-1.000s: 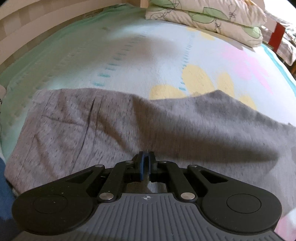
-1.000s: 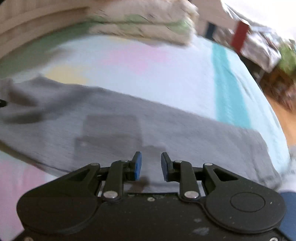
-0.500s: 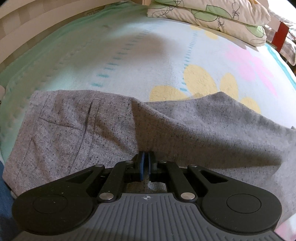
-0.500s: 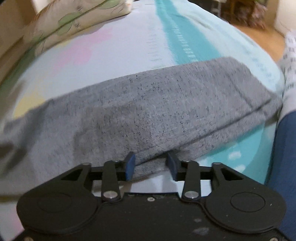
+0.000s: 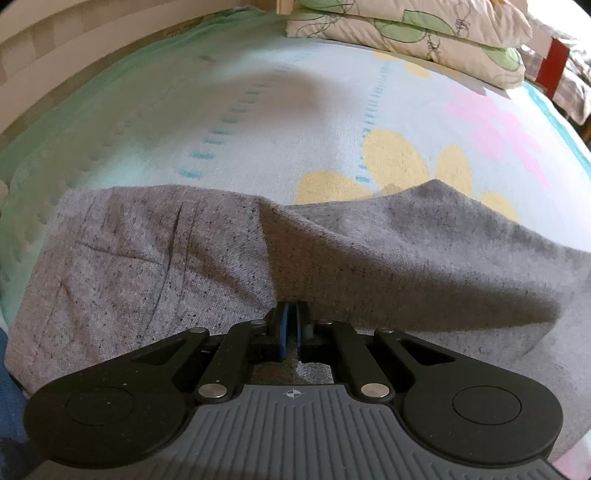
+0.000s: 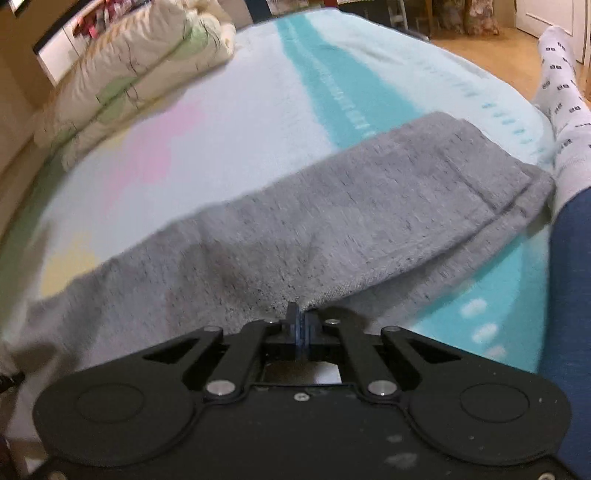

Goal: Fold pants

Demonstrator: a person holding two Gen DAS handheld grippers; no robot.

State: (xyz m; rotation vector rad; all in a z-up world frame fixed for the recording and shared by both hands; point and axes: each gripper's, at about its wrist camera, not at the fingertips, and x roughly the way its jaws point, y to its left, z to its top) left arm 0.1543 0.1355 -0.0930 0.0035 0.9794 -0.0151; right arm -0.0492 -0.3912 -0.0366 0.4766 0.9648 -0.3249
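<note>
since a second ago the right gripper (image 6: 300,325) has swung round to the near edge of the pants (image 6: 351,221), rolled its wrist, and snapped its fingers from wide to fully together on a pinch of that edge. the left gripper (image 5: 291,325) has not moved; its fingers stay narrow, clamped on the near edge further toward the waist end, where a ridge of cloth rises from the pinch.

the pants lie lengthwise across the bed (image 5: 258,110), near its front edge, legs stacked one on the other, the cuff end by a person's socked foot (image 6: 565,110) and blue trouser leg.

to do the fold well, i'd judge both pinches need to hold every layer, not just the top one. lift both hands level and together so the edge stays straight, carry it over to the far edge, and lay it down before letting go.

the cloth is a soft, speckled grey knit, limp enough to sag between the two grips, with a stitched pocket seam and a hemmed cuff. under it the bedspread is a nubbly towelling with yellow and pink flowers and a teal stripe. two plump leaf-print pillows (image 5: 406,29) sit at the head.
</note>
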